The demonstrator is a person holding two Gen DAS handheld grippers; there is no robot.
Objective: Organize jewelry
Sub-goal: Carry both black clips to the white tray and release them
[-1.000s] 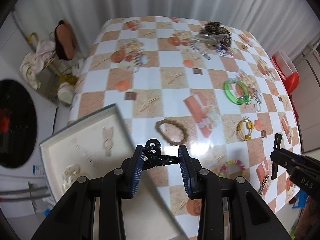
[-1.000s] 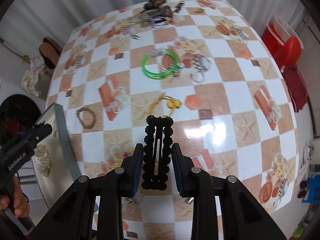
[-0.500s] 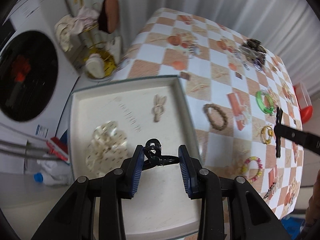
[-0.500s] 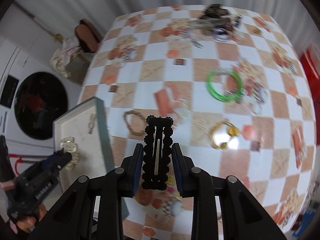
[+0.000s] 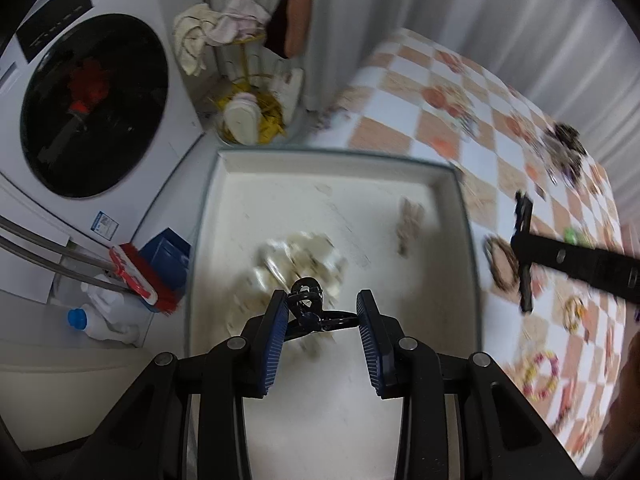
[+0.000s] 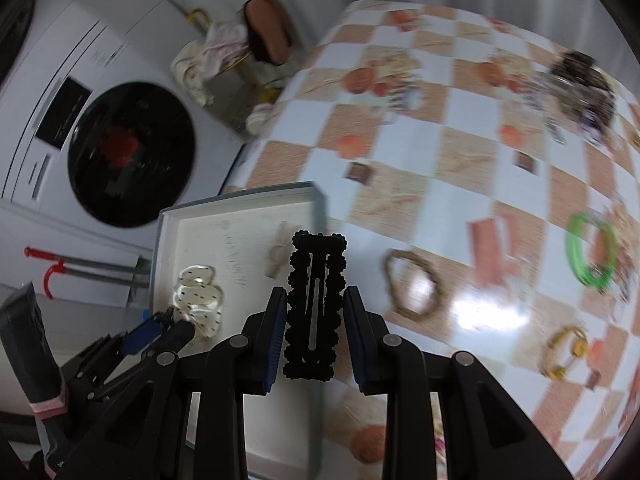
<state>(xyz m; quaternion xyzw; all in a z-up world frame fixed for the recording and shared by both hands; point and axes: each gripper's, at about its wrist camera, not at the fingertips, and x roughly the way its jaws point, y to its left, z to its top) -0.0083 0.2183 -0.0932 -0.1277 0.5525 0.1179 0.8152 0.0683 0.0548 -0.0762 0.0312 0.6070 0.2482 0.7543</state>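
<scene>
1. Two tools are each carrying one piece, and I am positioning both relative to the white tray at the left edge of the desk.
2. I am holding the left tool directly above the tray floor. Its jaws are standing partly apart, clamped on a small black claw clip that is bridging the gap between the blue pads.
3. I am reading the relation that governs the coming move: the tray lies straight below and ahead of the left tool, so I judge that this arm is the nearer one and is ready to set its piece down.
4. I am noting that a pale dotted hair piece is lying in the tray just beyond the left tool, and a small beige bow is resting farther toward the tray's right wall.
5. I am holding the right tool over the tray's right-hand rim, jaws closed on a black scalloped snap clip. The clip's long axis is running forward along the fingers.
6. I am judging that the right tool needs to shift left to clear the rim before releasing.
7. I am leaving the braided bracelet and green bangle on the desk, well apart from the tray.
</scene>
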